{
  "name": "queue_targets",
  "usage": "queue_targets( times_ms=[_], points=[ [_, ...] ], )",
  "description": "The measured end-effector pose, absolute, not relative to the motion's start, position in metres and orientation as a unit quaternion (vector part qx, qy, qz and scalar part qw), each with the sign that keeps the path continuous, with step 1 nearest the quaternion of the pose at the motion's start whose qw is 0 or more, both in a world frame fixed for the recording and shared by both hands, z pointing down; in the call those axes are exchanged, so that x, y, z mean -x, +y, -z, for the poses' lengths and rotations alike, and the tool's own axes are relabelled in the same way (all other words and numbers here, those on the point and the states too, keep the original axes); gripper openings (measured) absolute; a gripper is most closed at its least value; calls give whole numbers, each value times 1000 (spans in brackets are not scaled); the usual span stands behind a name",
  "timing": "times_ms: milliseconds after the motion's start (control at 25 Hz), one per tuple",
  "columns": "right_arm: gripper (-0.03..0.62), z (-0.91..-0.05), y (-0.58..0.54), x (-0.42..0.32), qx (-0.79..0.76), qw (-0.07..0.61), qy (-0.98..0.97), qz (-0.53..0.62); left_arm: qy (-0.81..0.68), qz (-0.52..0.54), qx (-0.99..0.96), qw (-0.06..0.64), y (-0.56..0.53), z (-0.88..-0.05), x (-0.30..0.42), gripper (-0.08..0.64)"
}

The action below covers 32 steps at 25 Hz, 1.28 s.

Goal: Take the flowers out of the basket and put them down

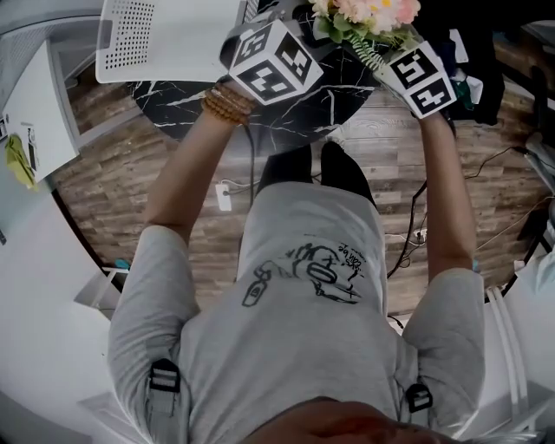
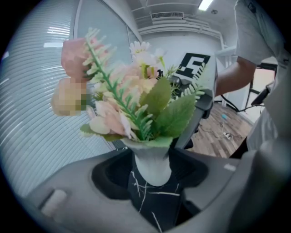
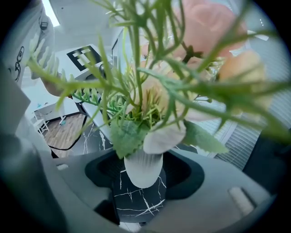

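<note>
Both tools are gripping the same bunch of flowers (image 1: 368, 16), one from each side. The left tool (image 2: 152, 175) is sitting partly open, its jaws closing on the little white ribbed vase (image 2: 152, 164) that the stems are stuck in. The right tool (image 3: 143, 177) is clamping that vase the same way from the opposite side. The bouquet is sitting upright over the black marble bench (image 1: 286, 117), out of the white perforated basket (image 1: 165, 39) off to the left. Can't tell if the base is touching down.
</note>
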State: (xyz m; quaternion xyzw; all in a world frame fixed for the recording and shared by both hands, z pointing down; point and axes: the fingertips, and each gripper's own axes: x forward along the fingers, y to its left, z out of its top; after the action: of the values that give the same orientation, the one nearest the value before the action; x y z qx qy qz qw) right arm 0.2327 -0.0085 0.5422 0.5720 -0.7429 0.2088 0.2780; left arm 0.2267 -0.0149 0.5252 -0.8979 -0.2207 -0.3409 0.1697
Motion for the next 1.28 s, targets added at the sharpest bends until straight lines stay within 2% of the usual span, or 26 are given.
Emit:
queue_targets(
  times_ms=[1280],
  points=[
    [275,-590,5,-212,-559,270,-752,-223,-221,334,904,152,-2,-572,-206,255]
  ],
)
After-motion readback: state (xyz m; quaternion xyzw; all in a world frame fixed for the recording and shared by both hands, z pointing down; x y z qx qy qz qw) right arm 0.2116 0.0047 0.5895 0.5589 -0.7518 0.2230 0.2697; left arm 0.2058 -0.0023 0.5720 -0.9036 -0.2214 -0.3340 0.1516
